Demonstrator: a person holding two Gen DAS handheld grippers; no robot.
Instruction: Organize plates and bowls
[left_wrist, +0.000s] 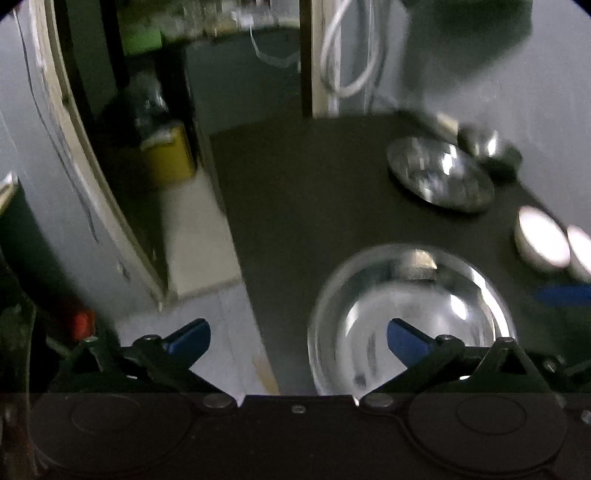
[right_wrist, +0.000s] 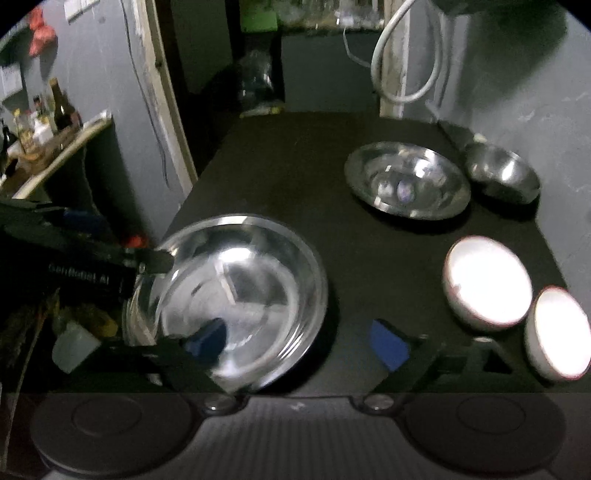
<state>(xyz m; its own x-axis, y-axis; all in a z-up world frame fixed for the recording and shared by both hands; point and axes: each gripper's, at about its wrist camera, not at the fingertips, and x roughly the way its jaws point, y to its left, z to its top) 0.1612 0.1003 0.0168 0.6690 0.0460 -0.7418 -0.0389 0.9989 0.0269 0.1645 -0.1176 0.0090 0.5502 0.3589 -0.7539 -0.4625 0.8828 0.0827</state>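
Both grippers stand released with nothing between their blue pads: the left gripper (left_wrist: 298, 338) hangs at the left rim of the large steel plate (right_wrist: 236, 295), one pad over its shiny inside and the other out past the table edge, while the right gripper (right_wrist: 297, 341) straddles that plate's near right rim, one pad above the metal and the other above bare tabletop. Taking the black table (right_wrist: 295, 147) as the ground, the large steel plate sits at its near left corner, its rim just reaching the left edge. Beyond the plate, toward the far right, lies a smaller steel plate (right_wrist: 406, 181), and just right of that, close to the grey wall, a steel bowl (right_wrist: 500, 173). Right of the large plate, well apart from it, two white bowls (right_wrist: 487, 280) sit side by side at the table's right edge, apparently touching.
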